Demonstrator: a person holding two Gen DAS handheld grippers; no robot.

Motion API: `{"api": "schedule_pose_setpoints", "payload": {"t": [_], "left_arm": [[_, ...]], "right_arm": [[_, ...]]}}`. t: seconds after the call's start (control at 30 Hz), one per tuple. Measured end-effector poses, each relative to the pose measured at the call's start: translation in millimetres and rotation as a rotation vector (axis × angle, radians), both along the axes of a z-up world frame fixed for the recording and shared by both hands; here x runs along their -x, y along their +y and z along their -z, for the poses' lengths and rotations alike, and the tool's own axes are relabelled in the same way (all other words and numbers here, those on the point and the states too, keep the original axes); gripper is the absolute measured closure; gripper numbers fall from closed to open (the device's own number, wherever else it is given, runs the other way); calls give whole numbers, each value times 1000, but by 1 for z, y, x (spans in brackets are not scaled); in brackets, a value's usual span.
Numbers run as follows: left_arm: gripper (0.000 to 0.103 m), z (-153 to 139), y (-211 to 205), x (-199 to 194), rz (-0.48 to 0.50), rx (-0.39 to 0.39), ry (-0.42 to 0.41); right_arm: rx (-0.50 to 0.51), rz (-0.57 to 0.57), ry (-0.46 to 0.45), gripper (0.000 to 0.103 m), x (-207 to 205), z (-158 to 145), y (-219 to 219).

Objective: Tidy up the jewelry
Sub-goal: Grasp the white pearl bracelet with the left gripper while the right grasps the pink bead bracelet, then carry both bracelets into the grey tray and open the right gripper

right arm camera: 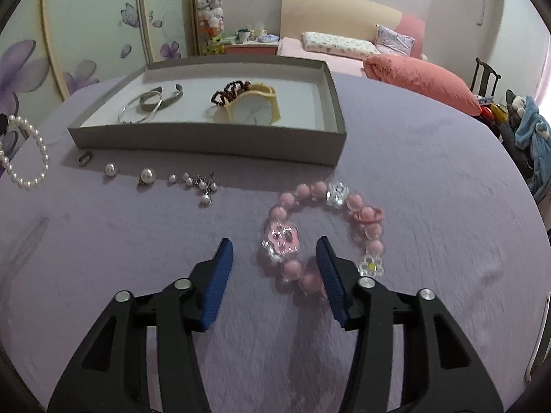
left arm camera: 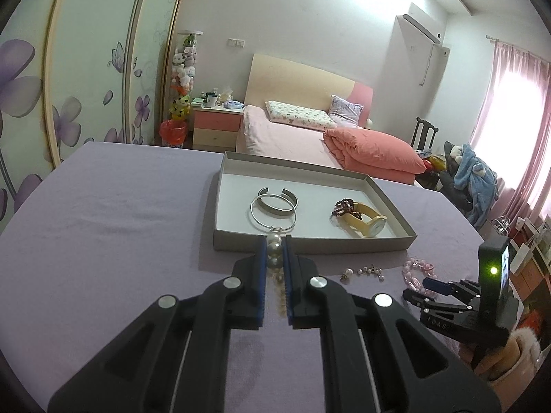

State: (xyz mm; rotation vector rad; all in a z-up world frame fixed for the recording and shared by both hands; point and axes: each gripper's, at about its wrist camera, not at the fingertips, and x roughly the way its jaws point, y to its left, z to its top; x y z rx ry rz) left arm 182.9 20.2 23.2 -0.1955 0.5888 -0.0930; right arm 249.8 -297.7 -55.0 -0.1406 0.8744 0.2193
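My left gripper (left arm camera: 274, 241) is shut on a white pearl bracelet (left arm camera: 274, 253), held just in front of the grey tray (left arm camera: 310, 245); the bracelet also shows at the left edge of the right wrist view (right arm camera: 26, 153). The tray (right arm camera: 206, 137) holds silver bangles (left arm camera: 273, 211), a dark bead bracelet (left arm camera: 341, 206) and a yellow watch (left arm camera: 366, 222). My right gripper (right arm camera: 275, 246) is open, its fingers straddling the near side of a pink bead bracelet (right arm camera: 323, 227) on the purple cloth. Pearl earrings (right arm camera: 193, 180) lie in a row before the tray.
A small ring (right arm camera: 84, 158) lies by the tray's front left corner. The purple-covered table (left arm camera: 103, 223) ends toward a bed (left arm camera: 310, 130) beyond. A chair with clothes (left arm camera: 471, 175) stands at the right.
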Motion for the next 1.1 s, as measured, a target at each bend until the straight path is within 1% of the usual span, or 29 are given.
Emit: {"api": "schedule_pose_setpoints", "payload": {"t": [0.13,0.17,0.2,0.33,0.4,0.5,0.6,0.63,0.8,0.9,1.0,1.1], "left_arm": [[93,0,1,-1,0,-1,0],[93,0,0,0,0,0,0],[93,0,0,0,0,0,0],[93,0,0,0,1,0,-1],[93,-1,0,1,5,1,-4],[93,-2,-1,5,11,1,-13],[93,-5,0,10,12,4,-26],[93,-5,1,11,12,5,-29],[93,-9,1,19,14,14,-48],[93,-12,0,24,20,17,-60],[93,-14,-2,29,25,20,-71],[93,-17,-2,34,30,22,-83]], "right_arm": [[-24,-3,11,59,-4,1,-4],[-32,-2,14,67,-5,1,-5],[-45,-4,17,79,-5,0,-6],[-48,3,19,79,-1,0,-8],[-73,12,15,79,2,-1,-12],[-146,20,-19,79,10,-10,-21],[-261,29,-72,79,19,-27,-33],[-318,34,-91,79,23,-34,-39],[-542,10,-143,79,32,-54,-57],[-622,-23,-171,79,38,-62,-58],[-657,-54,-203,79,44,-70,-56],[-649,-68,-239,79,50,-77,-48]]}}
